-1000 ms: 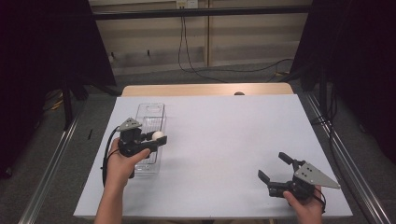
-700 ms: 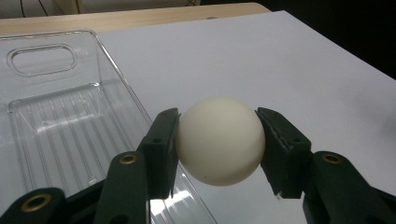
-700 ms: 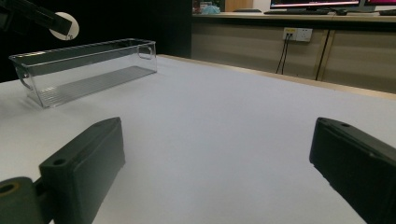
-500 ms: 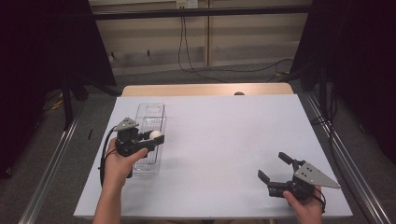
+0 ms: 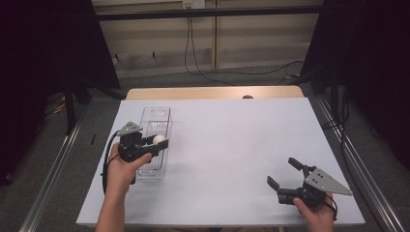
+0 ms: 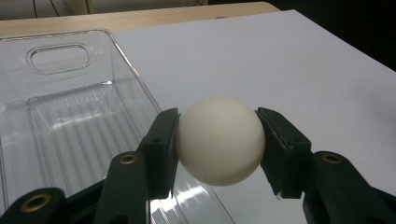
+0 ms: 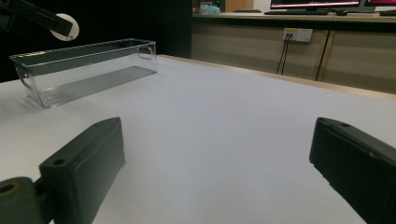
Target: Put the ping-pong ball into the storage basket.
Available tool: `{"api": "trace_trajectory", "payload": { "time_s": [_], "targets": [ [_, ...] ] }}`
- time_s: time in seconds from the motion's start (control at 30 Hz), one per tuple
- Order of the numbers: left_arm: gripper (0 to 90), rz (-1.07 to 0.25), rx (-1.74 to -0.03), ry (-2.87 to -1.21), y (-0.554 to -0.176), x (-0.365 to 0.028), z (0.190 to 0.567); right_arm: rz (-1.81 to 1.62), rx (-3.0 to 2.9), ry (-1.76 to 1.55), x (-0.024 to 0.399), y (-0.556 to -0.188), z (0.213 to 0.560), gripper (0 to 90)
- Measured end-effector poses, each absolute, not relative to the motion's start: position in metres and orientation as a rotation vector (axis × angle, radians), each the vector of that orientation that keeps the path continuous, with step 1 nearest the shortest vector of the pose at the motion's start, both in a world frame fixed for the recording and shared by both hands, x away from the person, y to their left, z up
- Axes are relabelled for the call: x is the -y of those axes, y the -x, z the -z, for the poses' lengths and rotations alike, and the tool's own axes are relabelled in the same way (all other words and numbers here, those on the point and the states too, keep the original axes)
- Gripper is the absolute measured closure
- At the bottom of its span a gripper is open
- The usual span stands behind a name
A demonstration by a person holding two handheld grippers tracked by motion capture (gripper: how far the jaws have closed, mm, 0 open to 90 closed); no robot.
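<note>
**Bright table, dark surround**

In the high view, even overhead light falls on the white table (image 5: 232,145); both side edges sink into near black, and shadows on the sheet are faint. The picture is soft, with fine detail smeared. In the left gripper view the ball (image 6: 219,140) is lit evenly and fairly sharp, and the clear tray (image 6: 60,112) throws white glints off its ribs. In the right gripper view the 2 near jaws are blurred, and the background behind the tray is dark.
</note>
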State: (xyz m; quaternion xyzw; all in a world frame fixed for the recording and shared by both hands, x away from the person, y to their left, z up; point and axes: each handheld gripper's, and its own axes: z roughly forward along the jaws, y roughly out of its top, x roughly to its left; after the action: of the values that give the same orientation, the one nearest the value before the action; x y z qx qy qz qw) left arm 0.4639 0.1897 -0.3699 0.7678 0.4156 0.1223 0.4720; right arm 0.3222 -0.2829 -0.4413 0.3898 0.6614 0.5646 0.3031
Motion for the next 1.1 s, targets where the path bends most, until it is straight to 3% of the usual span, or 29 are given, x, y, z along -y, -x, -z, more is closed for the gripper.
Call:
{"api": "trace_trajectory", "payload": {
  "time_s": [1.1],
  "targets": [
    [51.2, -0.323, -1.054, -1.868, -0.4658, -0.1980, 0.3734, -1.500, -1.754, -1.025, 0.2823, -0.3226, 0.4412, 3.1]
  ]
}}
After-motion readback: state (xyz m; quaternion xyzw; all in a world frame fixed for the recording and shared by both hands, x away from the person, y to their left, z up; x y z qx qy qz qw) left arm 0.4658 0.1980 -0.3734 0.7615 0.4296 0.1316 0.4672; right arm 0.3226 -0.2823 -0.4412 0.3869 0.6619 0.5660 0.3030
